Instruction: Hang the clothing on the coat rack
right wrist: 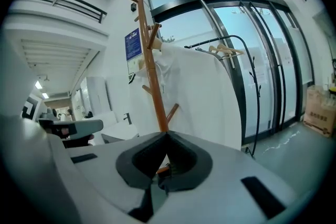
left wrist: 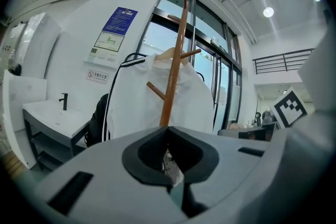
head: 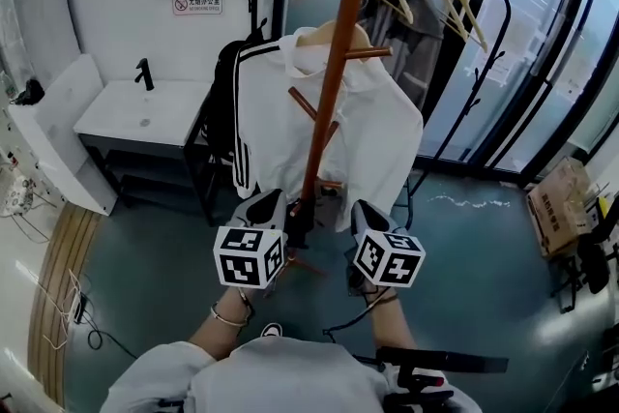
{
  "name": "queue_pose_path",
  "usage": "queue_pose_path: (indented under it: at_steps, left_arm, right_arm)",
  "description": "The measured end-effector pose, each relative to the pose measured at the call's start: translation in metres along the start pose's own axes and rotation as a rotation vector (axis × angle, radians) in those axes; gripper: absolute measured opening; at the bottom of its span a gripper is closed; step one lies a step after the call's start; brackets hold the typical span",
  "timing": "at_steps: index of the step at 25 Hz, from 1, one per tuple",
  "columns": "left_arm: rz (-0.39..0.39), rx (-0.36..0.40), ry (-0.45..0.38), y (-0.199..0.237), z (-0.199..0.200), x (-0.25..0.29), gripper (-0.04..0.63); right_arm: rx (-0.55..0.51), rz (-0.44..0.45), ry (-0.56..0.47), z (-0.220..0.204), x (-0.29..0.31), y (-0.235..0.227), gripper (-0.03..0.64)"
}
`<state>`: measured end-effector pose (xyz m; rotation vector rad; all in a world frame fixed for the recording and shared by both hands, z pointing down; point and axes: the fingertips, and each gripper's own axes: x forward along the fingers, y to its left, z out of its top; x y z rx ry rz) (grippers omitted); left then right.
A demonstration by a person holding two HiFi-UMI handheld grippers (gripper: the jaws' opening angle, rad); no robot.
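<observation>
A white garment [head: 372,135] with black sleeve stripes hangs on a wooden hanger [head: 334,36] from a peg of the brown wooden coat rack [head: 336,63]. In the head view my left gripper [head: 275,208] and right gripper [head: 362,211] sit low on either side of the rack's pole, by the garment's bottom hem. Both are shut and I see nothing held between their jaws. In the left gripper view the pole [left wrist: 171,86] and the garment [left wrist: 131,105] rise just beyond the closed jaws. The right gripper view shows the pole [right wrist: 153,86] and the garment [right wrist: 205,97] ahead.
A black clothes rail [head: 488,63] with wooden hangers [head: 455,3] and a grey garment [head: 418,39] stands behind the rack. A dark garment [head: 221,106] hangs at its left end. A white sink counter [head: 135,116] is at the left, a cardboard box [head: 556,208] at the right.
</observation>
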<state>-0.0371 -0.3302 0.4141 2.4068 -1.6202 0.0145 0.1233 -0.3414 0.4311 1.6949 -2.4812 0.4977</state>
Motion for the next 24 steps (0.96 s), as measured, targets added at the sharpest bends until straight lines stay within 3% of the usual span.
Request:
queue_pose_path:
  at_steps: [8,17,24]
  left_arm:
    - [0.007,-0.015,-0.018,-0.002,0.004,0.012,0.009]
    - [0.071,-0.032,-0.02,0.013,-0.001,0.008,0.009]
    - [0.082,-0.035,-0.012,0.008,-0.009,0.008,0.009]
  right_arm:
    - [-0.04,-0.006,-0.017,0.018,0.005,-0.01,0.021]
    - [-0.048,0.034,-0.014,0.019,0.006,-0.012,0.023]
    - [-0.005,0.036,-0.003,0.01,0.005,-0.024,0.023]
